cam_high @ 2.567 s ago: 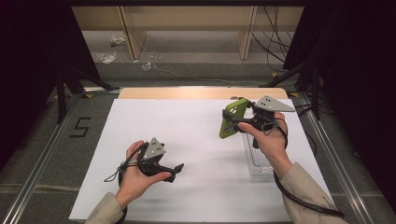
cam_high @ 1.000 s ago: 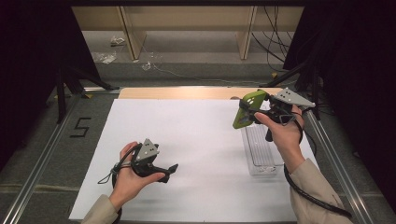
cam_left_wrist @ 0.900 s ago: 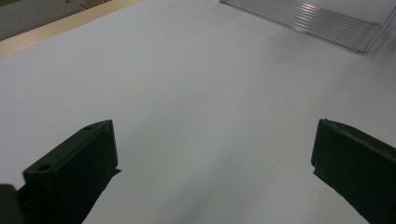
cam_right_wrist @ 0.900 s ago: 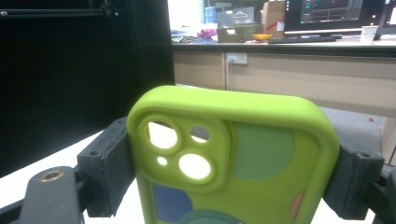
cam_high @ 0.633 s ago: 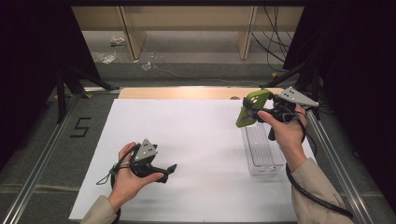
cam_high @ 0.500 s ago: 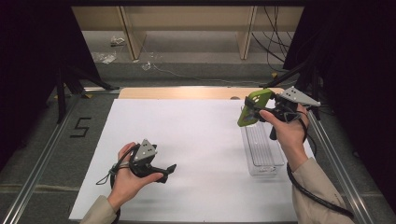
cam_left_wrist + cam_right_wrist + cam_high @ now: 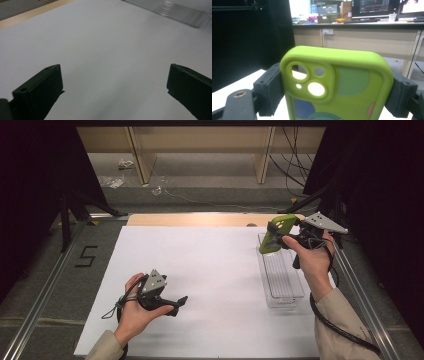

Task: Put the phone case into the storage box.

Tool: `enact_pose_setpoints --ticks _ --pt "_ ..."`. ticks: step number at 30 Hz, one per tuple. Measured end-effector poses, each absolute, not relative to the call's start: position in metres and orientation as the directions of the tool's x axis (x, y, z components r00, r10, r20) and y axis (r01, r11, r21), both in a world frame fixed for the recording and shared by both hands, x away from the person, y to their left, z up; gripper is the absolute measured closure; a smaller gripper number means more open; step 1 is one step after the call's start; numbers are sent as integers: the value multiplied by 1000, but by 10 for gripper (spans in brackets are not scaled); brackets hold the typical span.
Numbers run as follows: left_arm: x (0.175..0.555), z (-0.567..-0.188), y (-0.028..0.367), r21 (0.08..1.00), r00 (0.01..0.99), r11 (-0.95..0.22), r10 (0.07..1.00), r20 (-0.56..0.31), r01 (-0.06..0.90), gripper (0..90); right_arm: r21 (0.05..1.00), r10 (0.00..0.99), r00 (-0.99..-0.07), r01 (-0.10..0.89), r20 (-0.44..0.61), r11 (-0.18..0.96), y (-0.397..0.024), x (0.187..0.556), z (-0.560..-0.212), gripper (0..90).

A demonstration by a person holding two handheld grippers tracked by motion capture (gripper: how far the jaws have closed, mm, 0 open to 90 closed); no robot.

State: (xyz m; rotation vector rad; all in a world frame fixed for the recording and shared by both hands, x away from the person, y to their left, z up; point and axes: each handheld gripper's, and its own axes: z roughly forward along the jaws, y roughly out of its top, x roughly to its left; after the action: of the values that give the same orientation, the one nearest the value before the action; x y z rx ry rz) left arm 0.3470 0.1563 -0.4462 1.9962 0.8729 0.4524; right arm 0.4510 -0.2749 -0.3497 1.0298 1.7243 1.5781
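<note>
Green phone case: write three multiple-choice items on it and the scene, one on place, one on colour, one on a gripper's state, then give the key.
1. Where is the green phone case?
A. Flat in the clear tray
B. Between the jaws of the right gripper, above the far end of the clear tray
C. On the white sheet by the left hand

2. What colour is the sheet on the table?
A. White
B. Blue
C. Black

3. How does the left gripper stand?
A. Shut on the case
B. Shut on a cable
C. Open, nothing between its jaws

Key: 1 B, the right gripper view shows both jaws pressing the case's sides. 2 A, the high view shows it white. 3 C, the left gripper view shows jaws wide apart over bare sheet.
</note>
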Motion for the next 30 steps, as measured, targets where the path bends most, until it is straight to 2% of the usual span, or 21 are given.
enact_pose_setpoints --ticks 30 --pt "347 -448 157 839 683 -358 730 -23 410 0 984 874 -479 178 75 13 -287 460 -360 179"
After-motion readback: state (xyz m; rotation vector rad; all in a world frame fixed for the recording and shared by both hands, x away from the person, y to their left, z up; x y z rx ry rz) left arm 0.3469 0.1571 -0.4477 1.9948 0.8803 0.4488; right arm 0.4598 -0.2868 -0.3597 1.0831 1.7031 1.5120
